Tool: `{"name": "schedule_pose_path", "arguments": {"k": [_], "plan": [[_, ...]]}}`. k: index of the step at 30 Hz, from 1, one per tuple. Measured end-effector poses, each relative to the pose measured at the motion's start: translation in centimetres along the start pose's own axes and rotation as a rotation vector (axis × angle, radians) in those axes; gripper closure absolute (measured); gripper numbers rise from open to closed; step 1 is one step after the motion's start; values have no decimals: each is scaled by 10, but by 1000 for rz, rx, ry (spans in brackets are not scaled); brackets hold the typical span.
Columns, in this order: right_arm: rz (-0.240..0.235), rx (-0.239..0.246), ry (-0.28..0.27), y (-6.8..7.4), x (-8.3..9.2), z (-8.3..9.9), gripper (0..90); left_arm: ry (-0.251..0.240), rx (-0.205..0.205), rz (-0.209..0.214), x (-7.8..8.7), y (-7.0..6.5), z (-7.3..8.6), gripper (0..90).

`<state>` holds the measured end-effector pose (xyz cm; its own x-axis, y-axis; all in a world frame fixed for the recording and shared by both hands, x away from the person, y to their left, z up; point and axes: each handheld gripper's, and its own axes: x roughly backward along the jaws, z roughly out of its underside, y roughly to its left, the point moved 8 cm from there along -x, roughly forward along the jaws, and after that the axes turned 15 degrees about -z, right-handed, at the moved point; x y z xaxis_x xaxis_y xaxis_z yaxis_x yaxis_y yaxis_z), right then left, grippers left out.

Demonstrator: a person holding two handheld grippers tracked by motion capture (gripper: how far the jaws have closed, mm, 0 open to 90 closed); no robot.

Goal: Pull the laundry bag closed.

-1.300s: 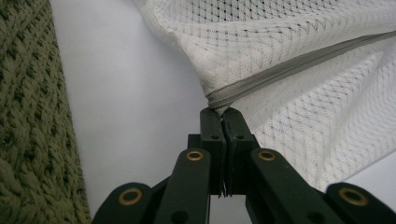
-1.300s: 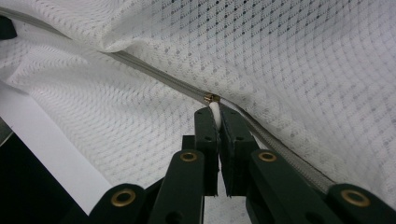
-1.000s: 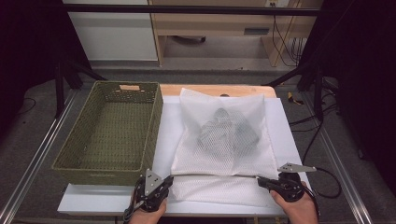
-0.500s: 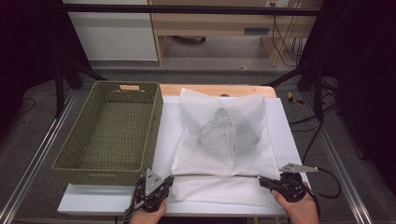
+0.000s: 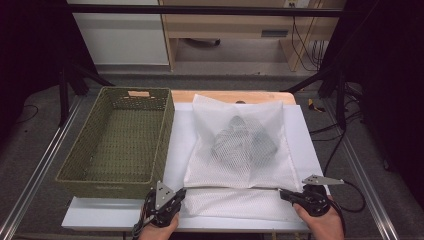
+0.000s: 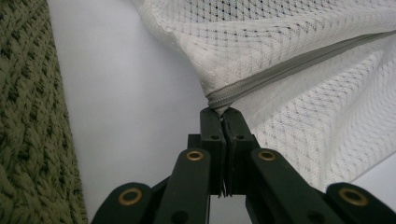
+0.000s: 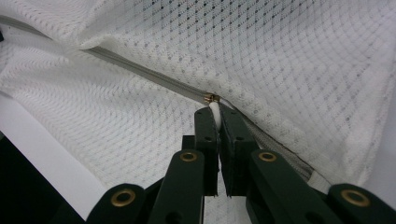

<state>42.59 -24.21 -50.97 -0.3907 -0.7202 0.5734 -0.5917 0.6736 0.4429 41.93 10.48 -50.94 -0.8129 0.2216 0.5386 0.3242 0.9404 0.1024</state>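
Your left gripper [image 5: 176, 196] has its fingers pinched on the end of the grey zipper [image 6: 285, 70] at the near left corner of the white mesh laundry bag [image 5: 240, 150], which lies on the white table [image 5: 305, 135] just beside the green woven basket [image 5: 120, 142]. Your right gripper [image 5: 286, 195] has its fingers clamped on the white zipper pull [image 7: 215, 112] (brass slider at their tips) at the near right corner. Dark clothing [image 5: 242, 142] shows through the mesh.

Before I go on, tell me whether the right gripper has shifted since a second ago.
No. In the high view the right gripper sits at the same spot by the near right corner of the mesh bag, as far from the green basket as before.
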Motion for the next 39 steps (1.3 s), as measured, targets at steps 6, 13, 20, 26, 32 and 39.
{"name": "schedule_pose_path", "arguments": {"k": [6,13,20,26,32,39], "plan": [[1,9,-2,0,1,0,867,0,1,0,0,0,0,886],[1,2,-3,0,2,-1,868,1,-2,0,0,-1,0,887],[9,2,-7,-1,8,-1,868,2,3,-4,0,1,0,887],[13,-9,-14,-3,11,0,868,2,4,-4,0,1,0,887],[13,-14,-21,-4,15,0,868,3,1,-3,0,0,0,887],[23,-10,-25,-8,20,0,868,4,2,-3,0,0,0,887]]}}
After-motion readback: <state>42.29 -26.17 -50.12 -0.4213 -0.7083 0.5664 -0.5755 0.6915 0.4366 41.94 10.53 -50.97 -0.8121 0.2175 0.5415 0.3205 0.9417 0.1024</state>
